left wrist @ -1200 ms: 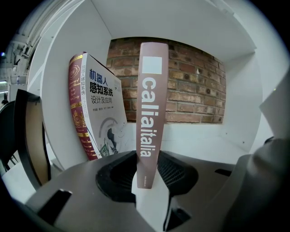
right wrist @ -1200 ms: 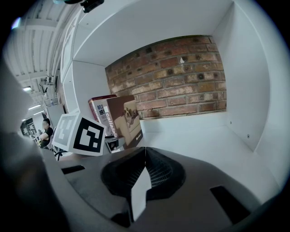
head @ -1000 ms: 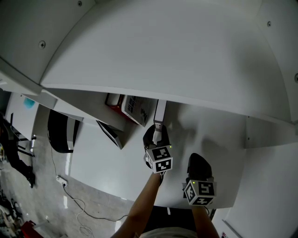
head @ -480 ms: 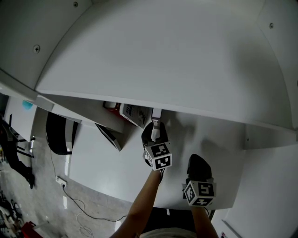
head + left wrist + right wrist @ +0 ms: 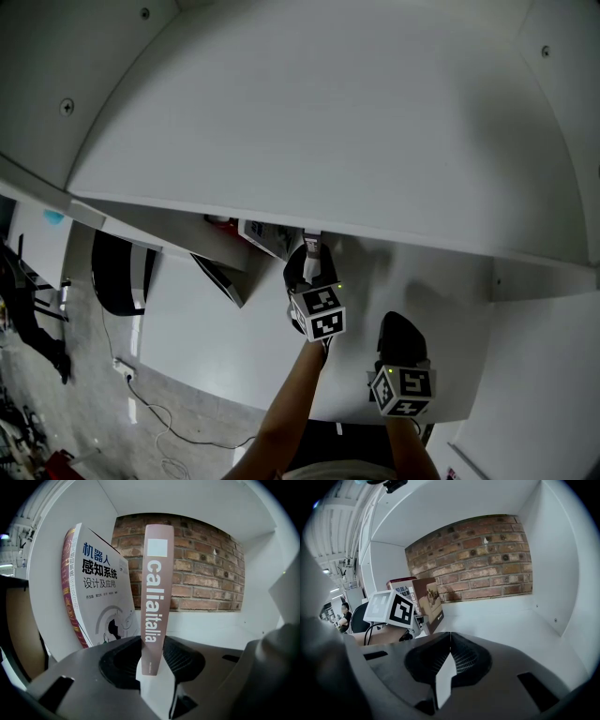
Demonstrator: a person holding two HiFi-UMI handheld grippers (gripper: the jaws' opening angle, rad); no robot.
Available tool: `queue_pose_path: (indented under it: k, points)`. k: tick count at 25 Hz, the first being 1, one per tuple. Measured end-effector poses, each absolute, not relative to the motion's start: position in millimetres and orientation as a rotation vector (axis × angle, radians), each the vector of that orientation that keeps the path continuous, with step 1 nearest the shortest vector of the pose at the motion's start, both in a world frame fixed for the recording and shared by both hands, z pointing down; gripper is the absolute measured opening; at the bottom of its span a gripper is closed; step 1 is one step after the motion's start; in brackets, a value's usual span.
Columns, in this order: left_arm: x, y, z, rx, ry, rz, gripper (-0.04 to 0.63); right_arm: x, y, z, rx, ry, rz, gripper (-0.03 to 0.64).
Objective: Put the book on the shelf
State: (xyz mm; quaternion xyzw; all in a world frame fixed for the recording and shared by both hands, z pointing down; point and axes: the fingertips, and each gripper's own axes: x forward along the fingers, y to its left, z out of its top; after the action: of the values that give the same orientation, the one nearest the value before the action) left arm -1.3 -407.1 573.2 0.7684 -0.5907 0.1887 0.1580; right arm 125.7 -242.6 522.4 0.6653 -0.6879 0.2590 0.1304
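Note:
A slim brown book stands upright on its lower edge inside the white shelf compartment, spine facing me. My left gripper is shut on its lower spine, a pad on each side. Just left of it a white book with a red spine leans against the compartment's side wall. In the head view the brown book and the left gripper reach under the shelf board. My right gripper hangs back over the shelf floor, shut and empty, to the right of the left gripper's marker cube.
A brick wall closes the back of the compartment, and a white side wall stands at the right. The shelf floor lies bare right of the books. A dark flat panel, a black chair and floor cables lie left.
The left gripper with the brown book has edged slightly further under the shelf board, which now hides more of the books. The right gripper has stayed put.

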Motion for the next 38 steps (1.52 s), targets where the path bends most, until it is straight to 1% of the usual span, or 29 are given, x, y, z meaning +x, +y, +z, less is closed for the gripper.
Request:
queue_pose_path:
  k: [15,21,31,35,38]
  points:
    - [-1,-414,572,2.202,-1.682,0.527,0.153,127,-242,523,1.932,-1.997,0.759,0.017]
    - [-6,-413,563,2.199,-1.681,0.462,0.197,126,-242,522,1.931,-2.003,0.753,0.017]
    - [-8,-385,541,2.216,-1.694,0.383,0.202,120,-240,513,1.928,-2.036,0.712,0.017]
    - [-12,-367,527,2.218,-1.690,0.326,0.190,121,-235,510,1.936,-2.044,0.702,0.017]
    - [-16,-352,516,2.210,-1.703,0.306,0.135,122,-230,505,1.946,-2.049,0.693,0.017]
